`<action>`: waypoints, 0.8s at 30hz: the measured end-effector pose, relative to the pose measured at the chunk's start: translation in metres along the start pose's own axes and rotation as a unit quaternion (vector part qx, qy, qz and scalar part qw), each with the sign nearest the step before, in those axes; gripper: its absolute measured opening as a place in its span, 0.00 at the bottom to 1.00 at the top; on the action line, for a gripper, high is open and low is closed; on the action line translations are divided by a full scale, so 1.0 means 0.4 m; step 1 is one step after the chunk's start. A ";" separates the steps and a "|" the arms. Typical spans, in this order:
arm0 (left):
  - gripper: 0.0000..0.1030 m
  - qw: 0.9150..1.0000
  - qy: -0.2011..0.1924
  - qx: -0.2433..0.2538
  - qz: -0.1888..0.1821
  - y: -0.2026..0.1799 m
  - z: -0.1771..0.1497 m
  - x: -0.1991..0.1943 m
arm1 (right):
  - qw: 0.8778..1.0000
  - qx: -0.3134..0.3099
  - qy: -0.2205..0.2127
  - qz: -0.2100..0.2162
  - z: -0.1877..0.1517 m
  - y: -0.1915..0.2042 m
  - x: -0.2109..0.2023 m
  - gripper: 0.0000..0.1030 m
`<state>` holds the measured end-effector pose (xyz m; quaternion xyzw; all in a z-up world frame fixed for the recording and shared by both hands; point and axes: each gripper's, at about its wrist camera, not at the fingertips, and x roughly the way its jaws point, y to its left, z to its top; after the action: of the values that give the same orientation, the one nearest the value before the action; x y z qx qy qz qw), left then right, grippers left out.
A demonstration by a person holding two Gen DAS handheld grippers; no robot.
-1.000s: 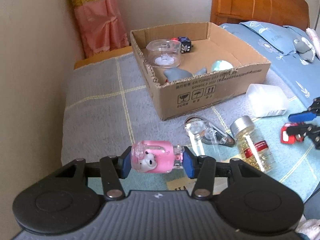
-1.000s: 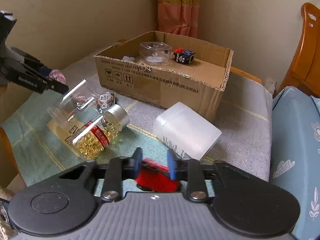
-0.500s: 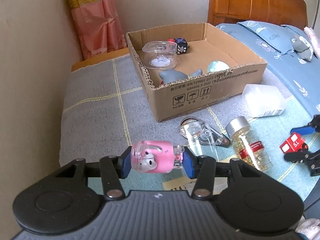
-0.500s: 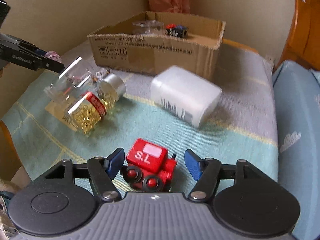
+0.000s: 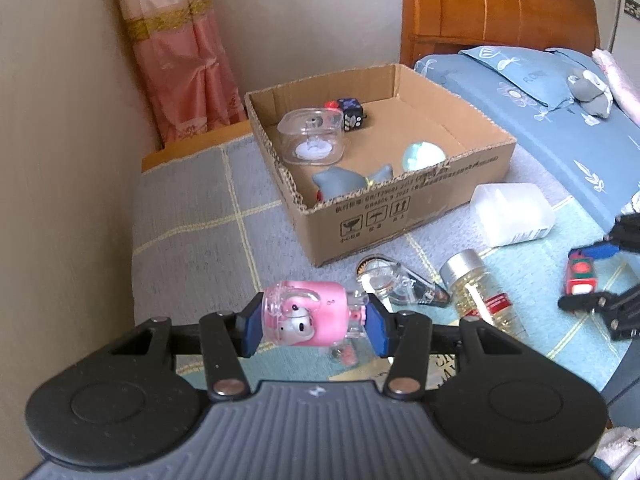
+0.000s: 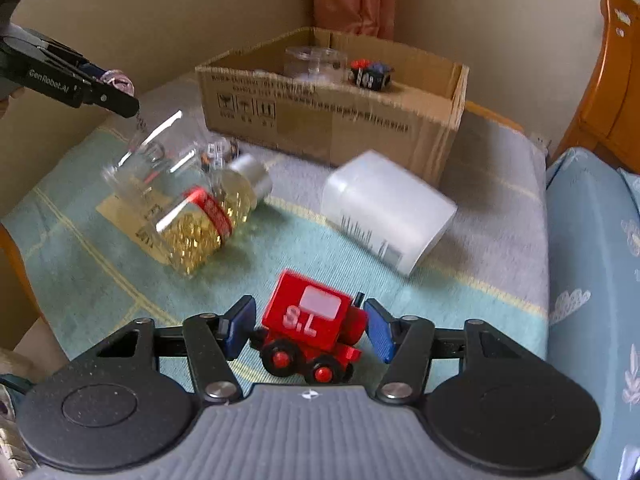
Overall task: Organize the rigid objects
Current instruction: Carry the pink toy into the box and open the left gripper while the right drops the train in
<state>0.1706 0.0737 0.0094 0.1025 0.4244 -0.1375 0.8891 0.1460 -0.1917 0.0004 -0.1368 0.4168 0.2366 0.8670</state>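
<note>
Toys are being gathered into the box (image 5: 404, 216); two are in hand and neither is in it yet. The left gripper (image 5: 312, 320) is holding the pink toy (image 5: 304, 314) crosswise, both pads pressing on its ends, lifted clear of the blanket (image 5: 192, 216) in front of the box's near-left corner. The right gripper (image 6: 306, 330) is straddling the red train (image 6: 316, 332). Its jaws have just been closing and the pads are standing against the train's two ends, though a thin gap may remain on the right side. The train appears to be sitting on the blanket, well in front of the box.

Other loose items are lying between the train and the box: a pill bottle (image 6: 204, 220), a white tub (image 6: 384, 208) and a clear dispenser (image 5: 396, 284). Inside the box are a clear case (image 5: 312, 136), dice (image 5: 350, 114), a grey toy (image 5: 344, 180) and a pale ball (image 5: 424, 156).

Next move, as judged: confirm the right grip is firm, lift the train clear of the tub, then carry each toy over the box's near wall and release above bare cardboard.
</note>
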 end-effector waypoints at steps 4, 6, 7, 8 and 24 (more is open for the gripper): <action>0.48 1.000 -0.003 0.012 0.000 -0.006 0.017 -0.012 | 1.000 -0.013 -0.008 -0.002 0.030 -0.014 -0.017 0.57; 0.48 1.000 -0.004 0.014 -0.003 -0.008 0.026 -0.017 | 1.000 -0.017 -0.012 -0.003 0.043 -0.020 -0.020 0.57; 0.48 1.000 -0.005 0.018 -0.002 -0.011 0.032 -0.021 | 1.000 -0.016 -0.013 0.000 0.049 -0.021 -0.020 0.57; 0.48 1.000 -0.007 0.022 -0.002 -0.014 0.037 -0.027 | 1.000 -0.017 -0.014 0.002 0.055 -0.024 -0.022 0.57; 0.48 0.992 -0.077 0.093 -0.035 -0.095 0.268 -0.056 | 0.996 -0.037 -0.083 -0.010 0.244 -0.079 -0.077 0.57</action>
<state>0.2223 0.0093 0.0910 0.1591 0.3430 -0.2148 0.9005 0.2101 -0.1853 0.0859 -0.1531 0.3332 0.2540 0.8950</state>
